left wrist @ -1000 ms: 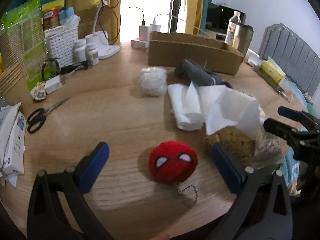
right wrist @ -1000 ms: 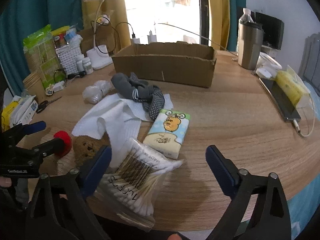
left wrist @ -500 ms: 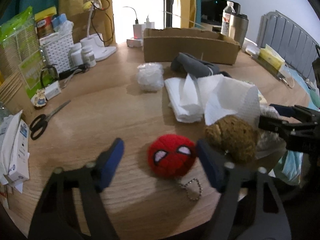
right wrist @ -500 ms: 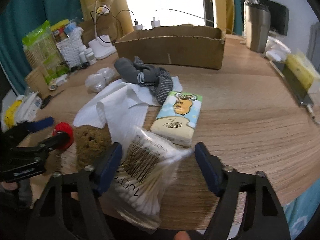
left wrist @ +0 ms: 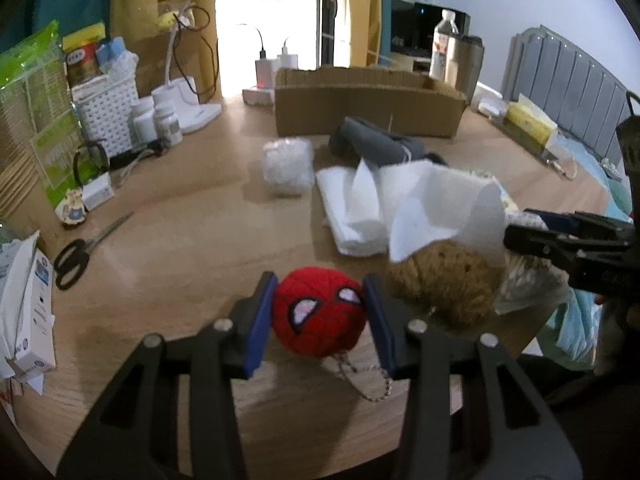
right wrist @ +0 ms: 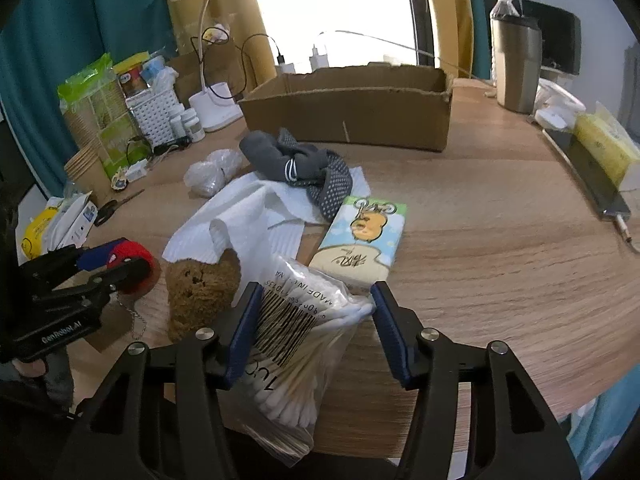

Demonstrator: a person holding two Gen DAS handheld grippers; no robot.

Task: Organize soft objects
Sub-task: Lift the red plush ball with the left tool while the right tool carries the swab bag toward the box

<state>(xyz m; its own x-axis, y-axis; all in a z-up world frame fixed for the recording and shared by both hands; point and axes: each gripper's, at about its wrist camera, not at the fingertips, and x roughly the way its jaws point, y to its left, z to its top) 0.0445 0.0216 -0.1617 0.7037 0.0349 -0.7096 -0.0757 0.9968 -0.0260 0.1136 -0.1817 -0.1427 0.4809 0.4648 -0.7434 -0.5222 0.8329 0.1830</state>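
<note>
The left gripper (left wrist: 320,312) has its blue fingers (left wrist: 260,320) pressed on the round red knitted spider-face ball (left wrist: 320,316) at the wooden surface's (left wrist: 180,240) near edge; squeeze gently, lift straight so its chain clears; the right gripper (right wrist: 312,320) brackets the clear bag of cotton swabs (right wrist: 296,344), contact unclear.

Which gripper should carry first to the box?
Left. The left gripper has both pads against the red ball, so it looks ready to lift toward the box. The right gripper only straddles the swab bag, not clamped.
</note>
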